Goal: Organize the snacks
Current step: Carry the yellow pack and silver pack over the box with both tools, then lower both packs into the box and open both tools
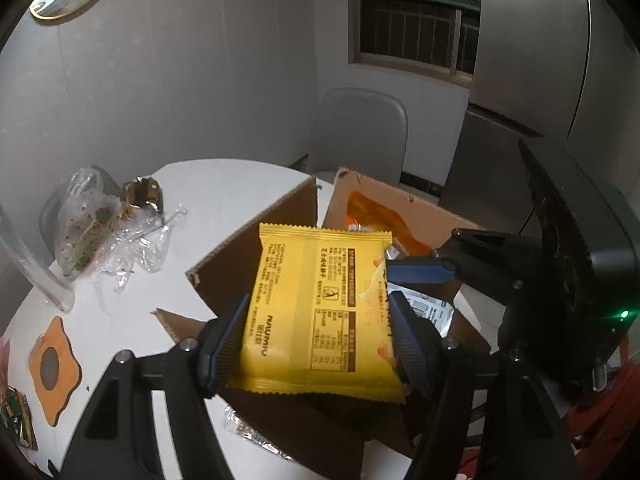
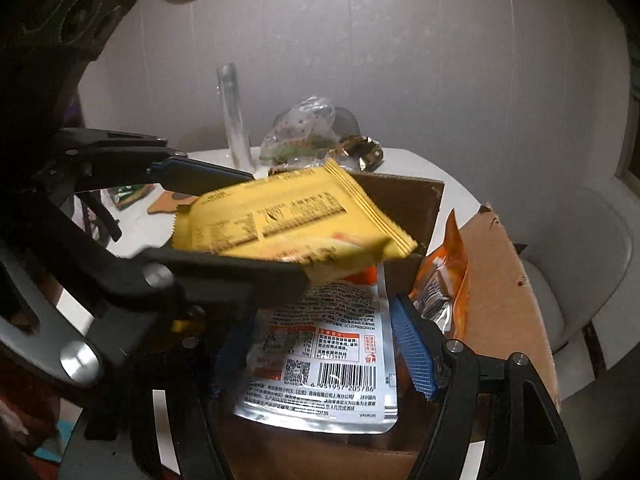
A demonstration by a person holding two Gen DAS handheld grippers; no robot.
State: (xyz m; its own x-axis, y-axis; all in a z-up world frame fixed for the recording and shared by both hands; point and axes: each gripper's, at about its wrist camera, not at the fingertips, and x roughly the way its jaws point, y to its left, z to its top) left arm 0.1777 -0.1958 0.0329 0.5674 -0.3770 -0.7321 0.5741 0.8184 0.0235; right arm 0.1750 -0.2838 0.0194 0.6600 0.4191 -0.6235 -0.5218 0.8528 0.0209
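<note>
1. Here the left gripper (image 1: pixel 318 326) is clamped on a yellow snack packet (image 1: pixel 320 312), its two blue ribbed pads pressing the packet's left and right edges; the printed back of the packet faces the left wrist camera.
2. The packet hangs in the air over the open cardboard box (image 1: pixel 248 248), above the box's near-left wall, touching neither the box nor the table.
3. In the right wrist view the same yellow snack packet (image 2: pixel 296 220) sits tilted above the box's opening, held between the left gripper's dark fingers (image 2: pixel 240 276).
4. The right gripper (image 2: pixel 324 344) has its fingers spread apart with nothing between them; it hovers over the box's near edge, and only the right blue pad is plain to see, the left one being hidden behind the other tool.
5. Inside the box a silver packet (image 2: pixel 320 352) lies flat on the bottom, barcode up, and an orange packet (image 2: pixel 444 276) leans upright against the right-hand flap.
6. The box stands near the right edge of the round white table (image 1: pixel 224 192).
7. Toward the table's far-left edge lie a crumpled clear plastic bag (image 1: pixel 92 224) and, just beside it, a gold foil wrapper (image 1: pixel 142 196).
8. An orange coaster (image 1: pixel 54 368) rests near the left edge.
9. A grey chair (image 1: pixel 358 132) stands beyond the table's far edge.
</note>
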